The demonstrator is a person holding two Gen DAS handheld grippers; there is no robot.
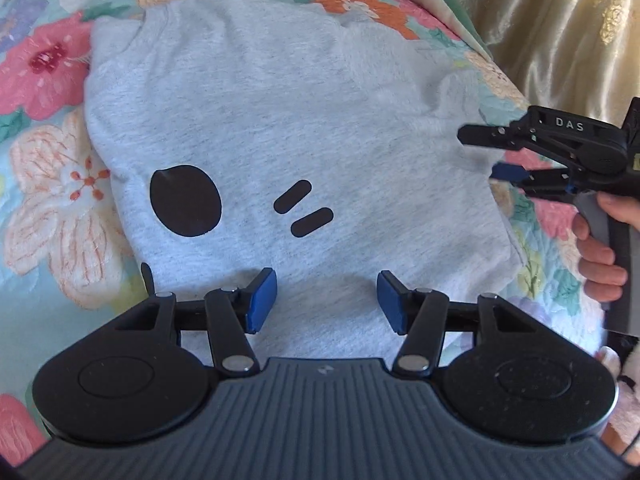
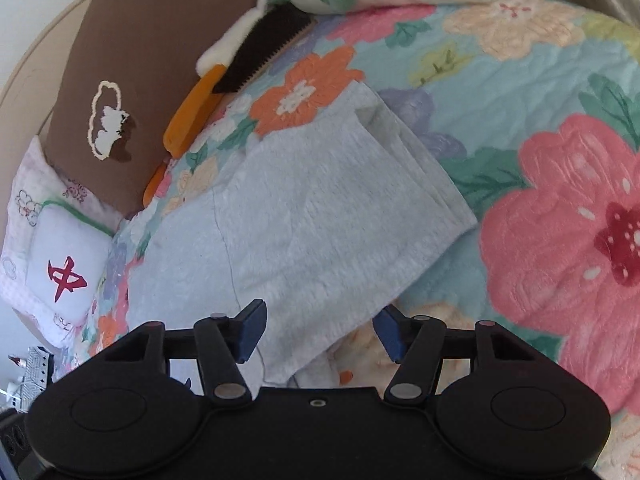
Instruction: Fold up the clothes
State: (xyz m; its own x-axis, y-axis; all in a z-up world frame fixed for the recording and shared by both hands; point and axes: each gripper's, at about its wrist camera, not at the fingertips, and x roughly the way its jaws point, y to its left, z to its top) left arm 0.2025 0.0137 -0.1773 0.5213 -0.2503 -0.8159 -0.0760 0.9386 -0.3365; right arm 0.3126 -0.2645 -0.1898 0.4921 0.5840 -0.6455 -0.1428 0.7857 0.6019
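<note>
Grey sweatshirt lying flat on the floral quilt, partly folded, both tongs unloaded.

Garment position: spread on the bed cover, black printed marks facing up. In the right wrist view the far edge shows stacked layers, so at least one side appears turned inward; the outline reads as a compact rectangle, not a full spread with sleeves out. Left gripper: jaws apart, hovering over the near hem, holding nothing. Right gripper: jaws apart above the garment's corner, holding nothing. Judgement: side folds look complete; a final crosswise fold may remain, or the fold may be finished at this size.
</note>
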